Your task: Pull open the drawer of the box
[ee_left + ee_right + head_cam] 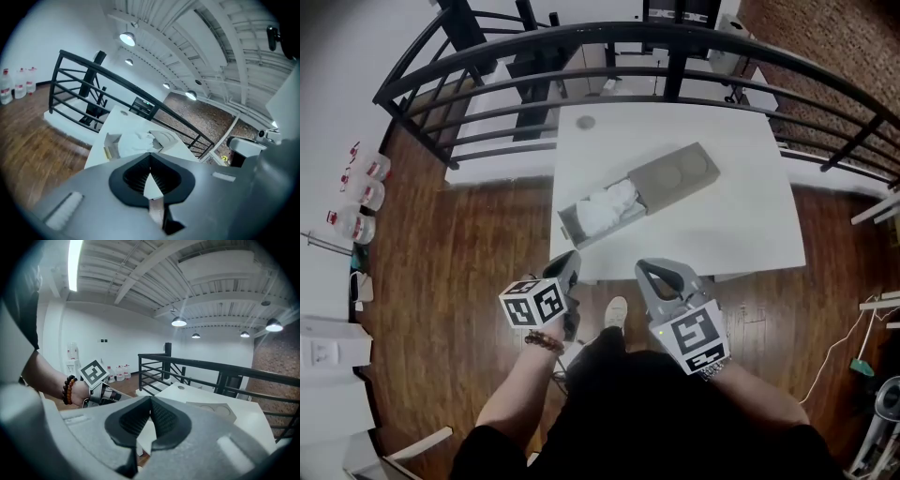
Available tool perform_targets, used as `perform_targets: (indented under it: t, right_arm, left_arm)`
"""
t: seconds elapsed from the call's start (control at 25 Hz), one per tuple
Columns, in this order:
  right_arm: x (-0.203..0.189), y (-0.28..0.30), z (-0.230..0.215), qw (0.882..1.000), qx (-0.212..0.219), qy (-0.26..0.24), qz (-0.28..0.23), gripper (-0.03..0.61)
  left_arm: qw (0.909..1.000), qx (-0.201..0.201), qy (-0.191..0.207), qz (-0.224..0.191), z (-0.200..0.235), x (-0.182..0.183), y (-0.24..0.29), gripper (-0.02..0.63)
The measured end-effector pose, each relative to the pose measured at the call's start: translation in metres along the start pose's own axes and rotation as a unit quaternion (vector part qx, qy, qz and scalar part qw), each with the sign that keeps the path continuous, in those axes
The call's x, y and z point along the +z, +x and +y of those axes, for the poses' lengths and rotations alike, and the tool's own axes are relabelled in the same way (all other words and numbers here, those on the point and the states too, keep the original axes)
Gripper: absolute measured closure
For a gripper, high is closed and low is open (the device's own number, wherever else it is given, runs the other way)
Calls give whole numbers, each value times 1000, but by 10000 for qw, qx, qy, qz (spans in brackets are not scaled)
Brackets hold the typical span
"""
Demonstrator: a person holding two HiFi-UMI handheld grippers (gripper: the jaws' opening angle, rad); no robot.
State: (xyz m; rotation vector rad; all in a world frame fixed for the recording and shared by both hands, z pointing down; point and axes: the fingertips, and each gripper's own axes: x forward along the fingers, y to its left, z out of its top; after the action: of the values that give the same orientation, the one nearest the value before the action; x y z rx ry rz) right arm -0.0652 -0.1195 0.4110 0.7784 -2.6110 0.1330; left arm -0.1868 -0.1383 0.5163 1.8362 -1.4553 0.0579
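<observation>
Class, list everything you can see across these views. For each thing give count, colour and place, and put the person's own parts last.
table: one, white, centre, inside the railing
box: one, grey, lying at an angle on the table
drawer: one, grey, pulled out of the box's near-left end
crumpled filling: white, in the drawer
disc: one, small, grey, near the table's far edge
railing: one, black, curving behind the table
bottles: three, clear with red tops, on the floor at far left
floor: brown wood
shoe: one, white, below the table edge
bracelet: one, beaded, left wrist
left gripper: grey, jaws together, empty
right gripper: grey, jaws together, empty
</observation>
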Motion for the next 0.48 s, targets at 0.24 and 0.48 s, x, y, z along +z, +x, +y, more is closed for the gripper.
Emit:
perform_targets:
  t: [0.24,0.48]
  right_arm:
    - [-4,-50,9,9996,-121,-46,-231,586]
    - [-5,-103,28,9985,-166,-121,-498,586]
  left_arm:
    - [9938,-198,1080,-173,-73,-10,-32,598]
    - [9842,-464,1679,-301,-144,-36,-68,598]
